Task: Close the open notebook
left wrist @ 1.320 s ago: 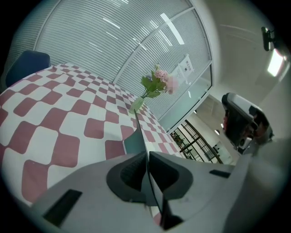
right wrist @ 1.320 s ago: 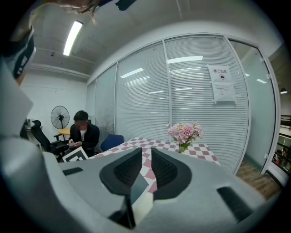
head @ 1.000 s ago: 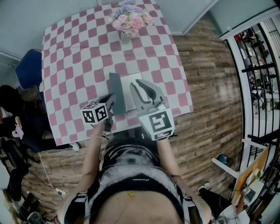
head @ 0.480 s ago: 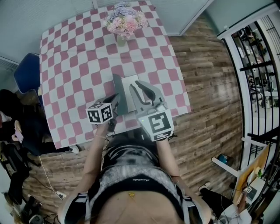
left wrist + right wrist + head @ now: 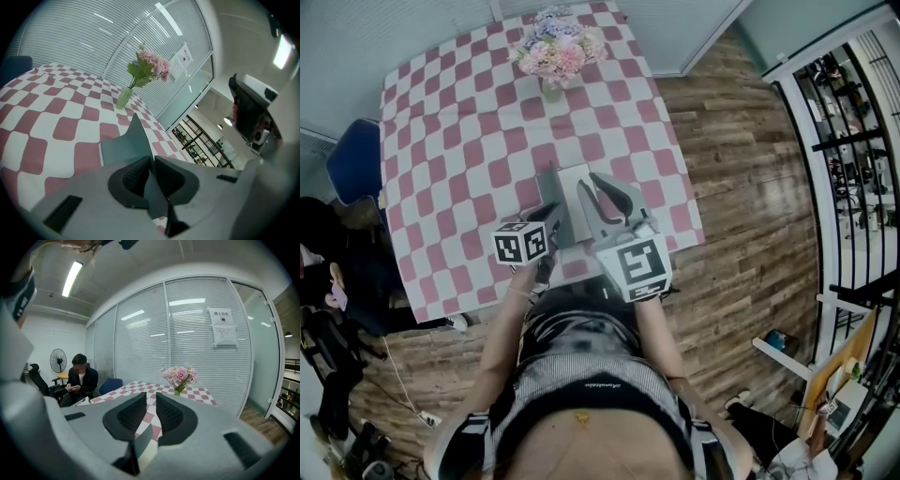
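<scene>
Left gripper (image 5: 151, 159) jaws clamped on grey notebook cover (image 5: 124, 144), cover standing upright mid-frame; right gripper (image 5: 151, 400) jaws narrowly apart, nothing between, over white page (image 5: 580, 179).

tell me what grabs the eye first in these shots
The pink-and-white checked tablecloth dominates the head view, with a vase of pink flowers at its far end. Near the front edge, the left gripper has its jaws shut on the raised grey cover of the notebook.

The grey left claw (image 5: 151, 159) pinched the thin dark-grey notebook cover (image 5: 124, 144); the grey right claw (image 5: 151, 398) had jaws slightly apart, empty.
</scene>
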`<state>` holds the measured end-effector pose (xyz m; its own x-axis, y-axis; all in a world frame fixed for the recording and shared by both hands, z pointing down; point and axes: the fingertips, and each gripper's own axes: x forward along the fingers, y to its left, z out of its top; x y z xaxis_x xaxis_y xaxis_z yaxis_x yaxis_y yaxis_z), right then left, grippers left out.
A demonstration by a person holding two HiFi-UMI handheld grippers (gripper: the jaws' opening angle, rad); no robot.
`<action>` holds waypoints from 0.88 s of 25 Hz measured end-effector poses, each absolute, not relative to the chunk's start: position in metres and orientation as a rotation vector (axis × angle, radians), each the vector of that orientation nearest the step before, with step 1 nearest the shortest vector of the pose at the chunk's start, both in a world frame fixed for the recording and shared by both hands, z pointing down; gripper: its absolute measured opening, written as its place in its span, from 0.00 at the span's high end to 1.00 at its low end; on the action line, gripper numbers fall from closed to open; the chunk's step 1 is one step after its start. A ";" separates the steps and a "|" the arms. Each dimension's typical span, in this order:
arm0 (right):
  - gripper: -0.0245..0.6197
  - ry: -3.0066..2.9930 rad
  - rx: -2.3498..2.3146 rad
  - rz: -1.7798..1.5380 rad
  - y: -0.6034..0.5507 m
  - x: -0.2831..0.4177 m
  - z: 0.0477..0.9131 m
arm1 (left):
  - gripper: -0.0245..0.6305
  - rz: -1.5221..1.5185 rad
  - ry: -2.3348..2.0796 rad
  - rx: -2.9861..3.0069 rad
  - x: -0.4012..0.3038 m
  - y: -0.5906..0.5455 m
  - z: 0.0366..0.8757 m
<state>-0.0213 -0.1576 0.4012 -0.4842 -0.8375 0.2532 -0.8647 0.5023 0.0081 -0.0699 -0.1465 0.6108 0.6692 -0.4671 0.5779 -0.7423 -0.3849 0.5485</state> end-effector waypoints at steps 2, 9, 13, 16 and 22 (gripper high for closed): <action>0.86 -2.518 1.443 0.184 -0.159 -0.018 0.402 | 0.93 0.433 -0.933 2.046 -0.065 -0.146 0.613; 0.86 -2.534 1.426 0.172 -0.169 -0.006 0.402 | 0.90 0.460 -0.930 2.032 -0.046 -0.147 0.623; 0.86 -2.545 1.403 0.167 -0.173 0.000 0.404 | 0.90 0.474 -0.942 2.019 -0.039 -0.147 0.629; 0.86 -2.548 1.383 0.182 -0.176 0.005 0.405 | 0.90 0.483 -0.953 2.011 -0.035 -0.147 0.632; 0.86 -2.557 1.365 0.180 -0.180 0.013 0.407 | 0.89 0.493 -0.930 1.995 -0.020 -0.144 0.644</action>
